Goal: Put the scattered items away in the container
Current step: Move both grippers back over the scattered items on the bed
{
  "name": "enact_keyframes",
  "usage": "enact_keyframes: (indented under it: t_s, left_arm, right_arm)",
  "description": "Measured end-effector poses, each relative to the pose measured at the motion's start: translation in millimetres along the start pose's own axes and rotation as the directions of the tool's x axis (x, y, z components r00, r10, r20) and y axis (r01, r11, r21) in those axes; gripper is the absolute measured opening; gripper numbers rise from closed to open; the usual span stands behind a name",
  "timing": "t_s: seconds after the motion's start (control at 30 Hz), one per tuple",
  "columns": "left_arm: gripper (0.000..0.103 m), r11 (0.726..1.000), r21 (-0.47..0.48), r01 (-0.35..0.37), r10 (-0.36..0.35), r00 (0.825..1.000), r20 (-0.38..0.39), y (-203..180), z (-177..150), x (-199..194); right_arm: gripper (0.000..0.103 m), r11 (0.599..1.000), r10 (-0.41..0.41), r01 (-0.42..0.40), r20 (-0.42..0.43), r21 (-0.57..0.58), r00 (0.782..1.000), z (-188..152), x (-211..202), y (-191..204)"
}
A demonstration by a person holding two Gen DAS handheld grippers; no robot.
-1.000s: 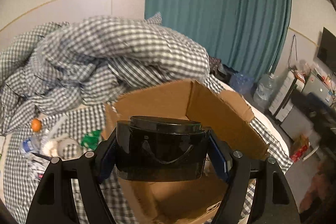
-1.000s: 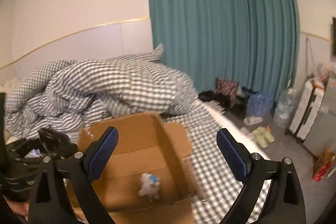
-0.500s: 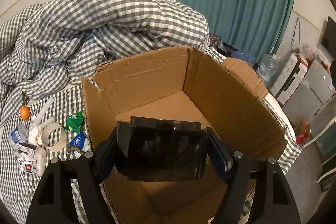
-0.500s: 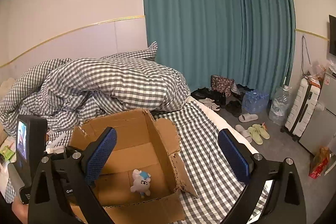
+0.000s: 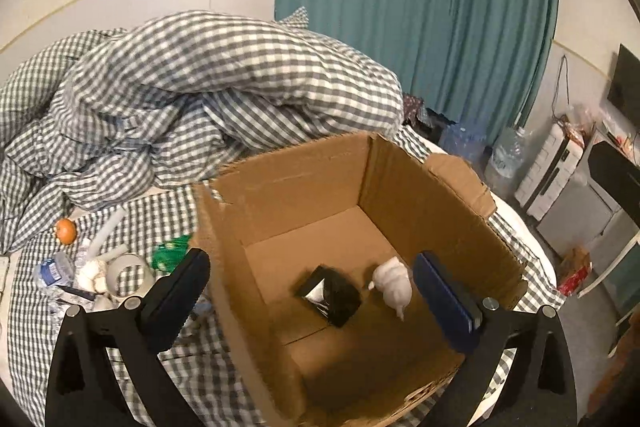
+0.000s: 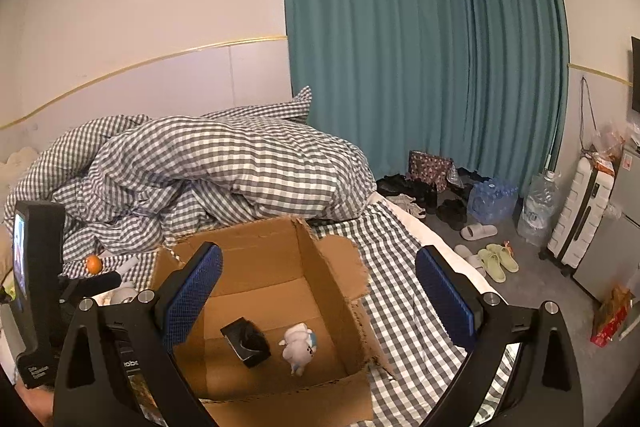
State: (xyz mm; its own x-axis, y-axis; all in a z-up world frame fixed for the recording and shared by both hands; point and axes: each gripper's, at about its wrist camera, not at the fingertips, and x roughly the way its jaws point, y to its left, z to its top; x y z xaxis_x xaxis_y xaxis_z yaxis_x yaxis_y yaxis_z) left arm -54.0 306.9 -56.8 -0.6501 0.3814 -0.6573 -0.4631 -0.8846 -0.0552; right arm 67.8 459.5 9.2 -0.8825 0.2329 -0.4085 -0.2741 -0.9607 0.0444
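On a gingham-covered bed (image 5: 168, 211), I am holding both jaws wide and empty over the cardboard box (image 5: 436, 187), where the black jar (image 5: 328, 295) is lying beside a plush toy (image 5: 392, 283), while scattered items (image 5: 96, 263) are waiting alongside.

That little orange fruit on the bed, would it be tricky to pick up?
The orange fruit looks round and smooth, so it would probably roll if nudged. It seems small and likely light. It lies on the soft checked sheet, which may steady it.

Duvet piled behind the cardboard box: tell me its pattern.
Grey-and-white gingham check on the duvet, clearest in the right wrist view.
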Motion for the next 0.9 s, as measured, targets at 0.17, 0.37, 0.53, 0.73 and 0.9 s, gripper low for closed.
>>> enact_keyframes:
  t_s: [0.17, 0.37, 0.53, 0.73, 0.9]
  left_arm:
    - [0.103, 0.998, -0.016, -0.052, 0.053, 0.998, 0.036, 28.4, -0.3, -18.5]
    - [0.103, 0.992, -0.062, -0.109, 0.113, 0.991, 0.067, 77.3, -4.4, -40.5]
    - [0.103, 0.98, -0.109, -0.166, 0.175, 0.981, 0.078, 126.7, -15.0, -61.8]
    - [0.103, 0.956, -0.176, -0.237, 0.252, 0.965, 0.069, 181.4, -31.1, -82.4]
    - [0.103, 0.929, -0.223, -0.296, 0.315, 0.948, 0.053, 225.9, -45.6, -98.6]
  right_arm:
    - [0.103, 0.999, 0.026, -0.025, 0.016, -0.022, 1.0, 5.5, -3.7, 31.0]
    - [0.103, 0.996, 0.076, -0.075, 0.019, -0.046, 0.997, 10.4, -5.6, 75.2]
    - [0.103, 0.989, 0.138, -0.136, 0.02, -0.06, 0.99, 9.1, -7.0, 117.0]
    - [0.103, 0.969, 0.216, -0.215, -0.001, -0.119, 0.976, 2.6, -4.2, 175.0]
    - [0.103, 0.947, 0.287, -0.288, -0.027, -0.144, 0.958, -4.1, 2.1, 216.3]
